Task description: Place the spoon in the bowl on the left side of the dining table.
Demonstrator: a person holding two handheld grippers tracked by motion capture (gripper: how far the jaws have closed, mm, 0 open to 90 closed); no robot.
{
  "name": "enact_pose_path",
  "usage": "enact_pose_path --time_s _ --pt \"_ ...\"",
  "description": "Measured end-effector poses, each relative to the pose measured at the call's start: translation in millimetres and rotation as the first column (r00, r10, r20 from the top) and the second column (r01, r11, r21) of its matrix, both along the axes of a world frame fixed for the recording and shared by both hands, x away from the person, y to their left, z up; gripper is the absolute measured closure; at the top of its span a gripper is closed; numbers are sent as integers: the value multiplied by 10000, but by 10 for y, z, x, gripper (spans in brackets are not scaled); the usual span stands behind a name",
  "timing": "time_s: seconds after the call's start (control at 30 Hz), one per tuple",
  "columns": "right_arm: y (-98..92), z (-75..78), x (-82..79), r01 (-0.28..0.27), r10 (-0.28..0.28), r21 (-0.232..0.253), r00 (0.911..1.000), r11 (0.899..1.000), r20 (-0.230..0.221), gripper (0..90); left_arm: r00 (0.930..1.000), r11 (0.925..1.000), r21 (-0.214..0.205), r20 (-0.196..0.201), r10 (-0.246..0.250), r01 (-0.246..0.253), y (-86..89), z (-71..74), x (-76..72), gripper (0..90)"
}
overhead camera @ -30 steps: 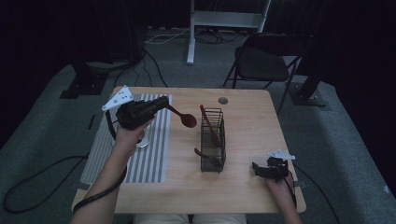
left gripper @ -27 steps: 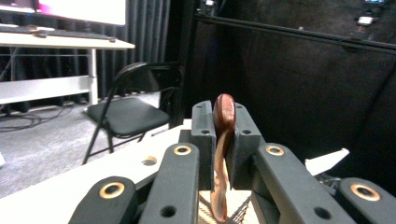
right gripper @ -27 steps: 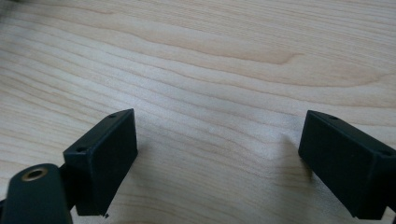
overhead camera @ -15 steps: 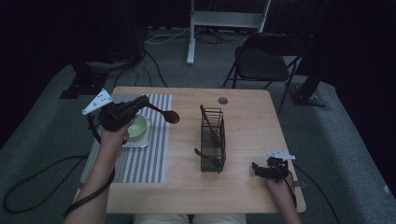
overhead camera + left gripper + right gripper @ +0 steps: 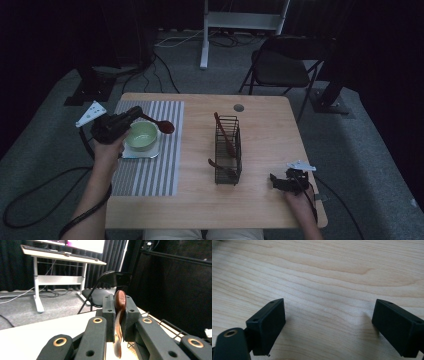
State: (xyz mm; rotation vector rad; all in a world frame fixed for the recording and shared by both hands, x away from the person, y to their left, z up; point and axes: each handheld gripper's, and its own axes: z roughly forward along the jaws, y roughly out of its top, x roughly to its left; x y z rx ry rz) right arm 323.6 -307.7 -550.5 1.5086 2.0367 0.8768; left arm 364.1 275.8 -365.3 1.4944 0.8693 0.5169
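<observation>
Your left gripper [image 5: 131, 115] is clamped on a dark reddish-brown wooden spoon [image 5: 159, 124], held above the striped placemat [image 5: 150, 170] at the left of the light wooden table [image 5: 260, 200]. From the high view, the spoon's handle runs out of the jaws to the right and its rounded bowl hangs just beyond the rim of the pale green bowl [image 5: 141, 136], which sits on a white square plate [image 5: 150, 152]. In the left gripper view the spoon [image 5: 119, 315] stands edge-on between the two jaws, glossy and slim, with its rounded end rising above their tips.

Your right gripper [image 5: 276, 181] rests near the table's front right corner, well apart from the black wire utensil rack [image 5: 227, 150]. In the right gripper view its jaws stand wide apart with nothing between them, just bare wood grain [image 5: 324, 290]. The rack holds more reddish utensils [image 5: 222, 131], one upright and leaning, another poking out low on its left side.
</observation>
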Motion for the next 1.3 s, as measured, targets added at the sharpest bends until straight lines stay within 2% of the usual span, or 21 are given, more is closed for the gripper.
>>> enact_pose_path --time_s 0.03,0.2,0.43,0.6,0.83,0.87,1.17,1.2,1.3 --pt "0 0 -1 8 -8 -7 10000 10000 1 109 9999 9998 156 16 100 -100 8 -8 -7 833" --pt "1 0 -1 13 -13 1 10000 10000 -2 109 9990 9990 -65 -53 437 -438 140 -71 -30 833" --pt "0 0 -1 7 -7 -8 10000 10000 0 109 9947 9949 76 -197 1010 -1009 280 -192 -46 833" --pt "2 0 -1 16 -16 3 10000 10000 -11 109 9869 9877 146 -400 1560 -1555 422 -323 -31 833" --pt "1 0 -1 14 -14 0 10000 10000 -5 109 9695 9724 235 -756 2331 -2320 570 -493 -7 833" --pt "1 0 -1 15 -15 0 10000 10000 -6 109 9687 9723 125 -841 2336 -2334 586 -523 -4 833" --pt "1 0 -1 14 -14 4 10000 10000 -8 109 9479 9556 286 -1215 2944 -2931 626 -761 9 833" --pt "1 0 -1 8 -8 -1 10000 10000 -5 109 9491 9578 224 -1299 2871 -2866 634 -785 15 833" --pt "1 0 -1 14 -14 6 10000 10000 -5 109 9439 9544 346 -1417 2984 -2965 635 -848 24 833"
